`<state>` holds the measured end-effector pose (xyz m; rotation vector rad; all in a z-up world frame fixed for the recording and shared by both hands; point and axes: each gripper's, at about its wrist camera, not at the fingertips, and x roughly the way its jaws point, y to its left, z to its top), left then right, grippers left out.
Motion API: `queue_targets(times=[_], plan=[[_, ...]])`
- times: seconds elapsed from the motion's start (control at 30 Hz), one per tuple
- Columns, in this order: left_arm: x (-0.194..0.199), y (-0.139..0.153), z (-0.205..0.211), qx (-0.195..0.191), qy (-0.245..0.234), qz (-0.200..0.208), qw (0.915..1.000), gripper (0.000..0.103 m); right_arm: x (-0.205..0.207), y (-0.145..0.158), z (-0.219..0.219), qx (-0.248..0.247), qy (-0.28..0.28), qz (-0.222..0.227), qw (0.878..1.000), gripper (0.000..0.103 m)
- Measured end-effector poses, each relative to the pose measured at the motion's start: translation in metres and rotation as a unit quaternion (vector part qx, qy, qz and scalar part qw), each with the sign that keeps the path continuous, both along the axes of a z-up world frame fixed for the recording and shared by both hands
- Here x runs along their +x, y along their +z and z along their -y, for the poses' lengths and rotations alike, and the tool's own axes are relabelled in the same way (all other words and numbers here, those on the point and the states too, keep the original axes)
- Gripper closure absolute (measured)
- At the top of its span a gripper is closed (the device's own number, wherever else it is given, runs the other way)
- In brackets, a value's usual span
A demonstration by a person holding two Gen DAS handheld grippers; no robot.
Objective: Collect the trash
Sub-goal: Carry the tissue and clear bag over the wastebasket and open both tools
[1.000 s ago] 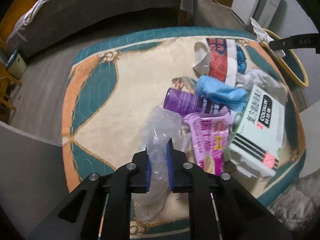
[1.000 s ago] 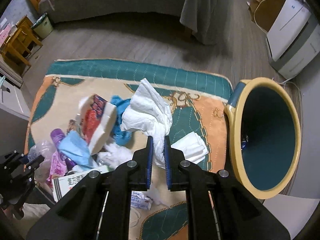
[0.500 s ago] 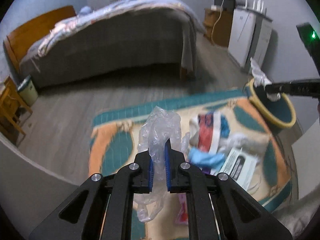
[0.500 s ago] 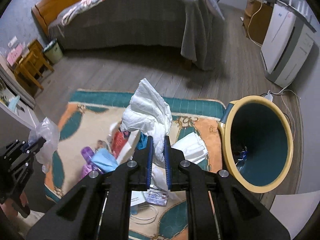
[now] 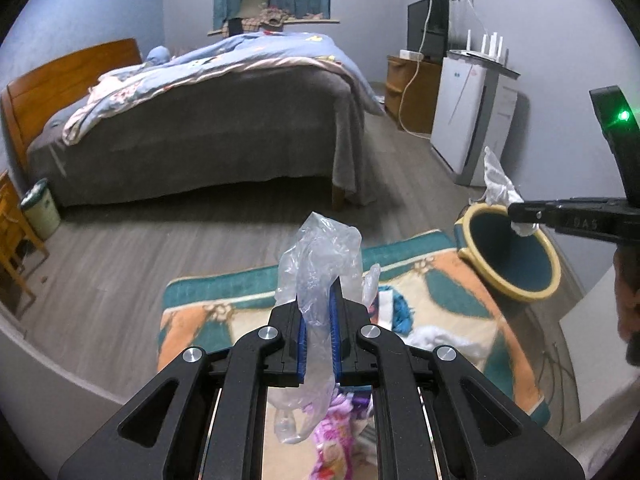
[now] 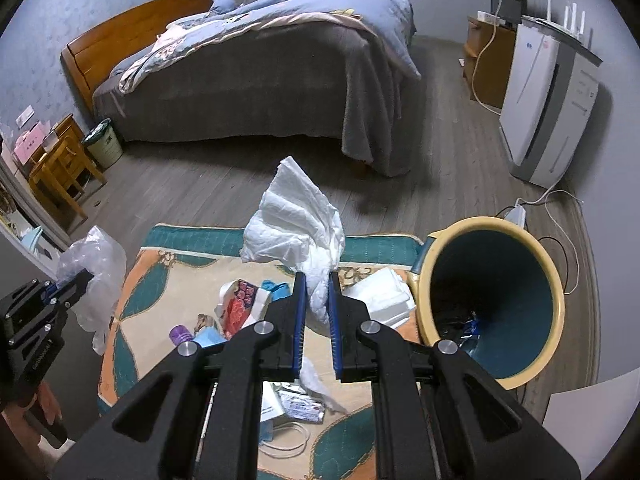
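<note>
Holding trash in both tongs, I am partway through the clean-up. I will use the bin (image 6: 494, 300) as my marker, the yellow one with the dark blue inside that leans at the right end of the rug (image 6: 156, 276).

Far to the left of the bin, my left tongs (image 5: 319, 332) are closed tight on a clear plastic bag (image 5: 320, 264). The bag is crumpled and hangs up in the air, above the rug, well apart from the bin.

Between that bag and the bin, lots of trash lies on the rug. I can see a purple bottle (image 6: 179, 334), a red and white packet (image 6: 236, 304), something blue (image 6: 276, 286), a flat white pad (image 6: 380, 294) just beside the bin, and a small packet with a loop of white cord (image 6: 286, 438) close to me. None of that is picked up yet.

Closer to the bin, my right tongs (image 6: 318, 316) are pinched on a big white crumpled tissue (image 6: 296, 224). It is lifted off the rug, near the bin's mouth but not inside it.

Inside the bin I can see a few bits at the bottom, so some trash is already in. I think the next job is dropping these two pieces in. After that I think there are still many trips left for the pile on the rug.
</note>
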<state>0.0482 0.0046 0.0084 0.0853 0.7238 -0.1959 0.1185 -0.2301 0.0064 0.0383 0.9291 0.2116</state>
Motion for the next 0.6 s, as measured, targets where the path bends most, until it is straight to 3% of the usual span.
queue_targets(times=[0.3, 0.6], plan=[[0.016, -0.006, 0.026, -0.014, -0.030, 0.002, 0.9994, 0.093, 0.016, -0.018, 0.023, 0.005, -0.013, -0.007, 1.000, 0.093], [0.038, -0.025, 0.060, -0.004, -0.054, -0.019, 0.9984, 0.093, 0.030, -0.031, 0.052, -0.013, -0.027, 0.001, 1.000, 0.093]])
